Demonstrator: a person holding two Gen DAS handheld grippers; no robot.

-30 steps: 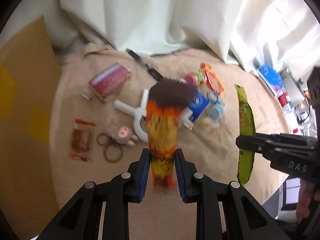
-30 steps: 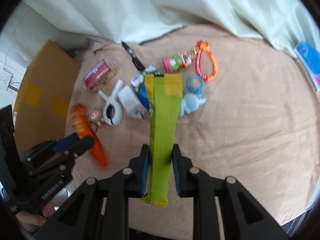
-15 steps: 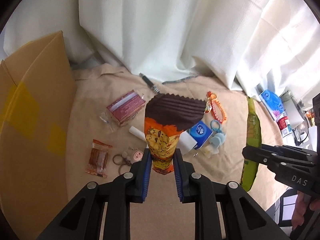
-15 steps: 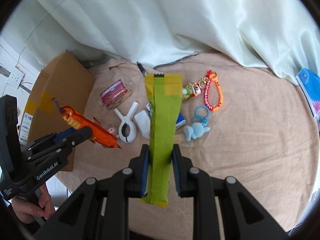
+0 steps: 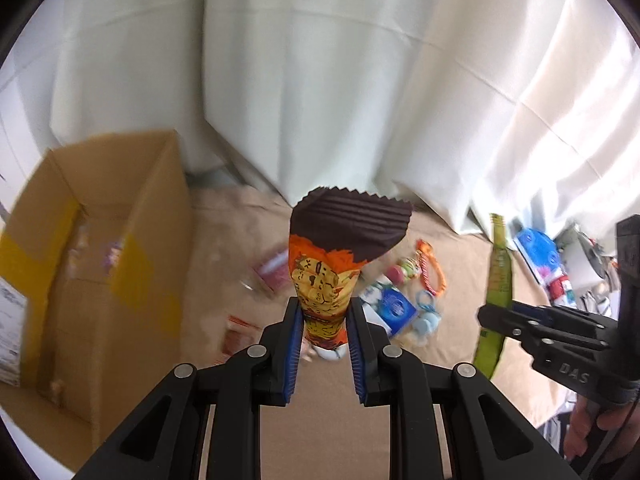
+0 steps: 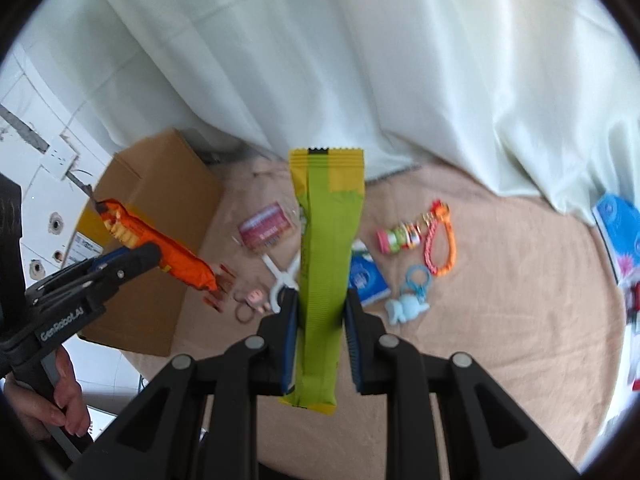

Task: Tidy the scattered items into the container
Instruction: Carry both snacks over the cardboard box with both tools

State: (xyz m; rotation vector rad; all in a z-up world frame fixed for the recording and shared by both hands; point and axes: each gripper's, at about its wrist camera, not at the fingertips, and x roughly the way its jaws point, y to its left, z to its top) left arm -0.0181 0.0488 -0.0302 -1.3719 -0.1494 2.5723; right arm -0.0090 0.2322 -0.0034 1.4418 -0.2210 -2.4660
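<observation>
Left tool (image 5: 322,312) grips orange packet (image 5: 326,288) — right tool (image 6: 320,312), green packet (image 6: 323,264).

Cardboard box (image 6: 160,216) at the cloth's (image 6: 500,280) left edge, scattered items right of it, curtain (image 6: 320,60) behind.

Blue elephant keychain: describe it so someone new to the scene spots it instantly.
Start at the beige cloth covering the table, below the white curtain. Just right of the green snack packet held in the right hand-held gripper lies a blue tissue pack; the blue elephant keychain lies right of that. It is the only pale blue figure, with a blue ring clasp; the neighbouring strap is orange.
</observation>
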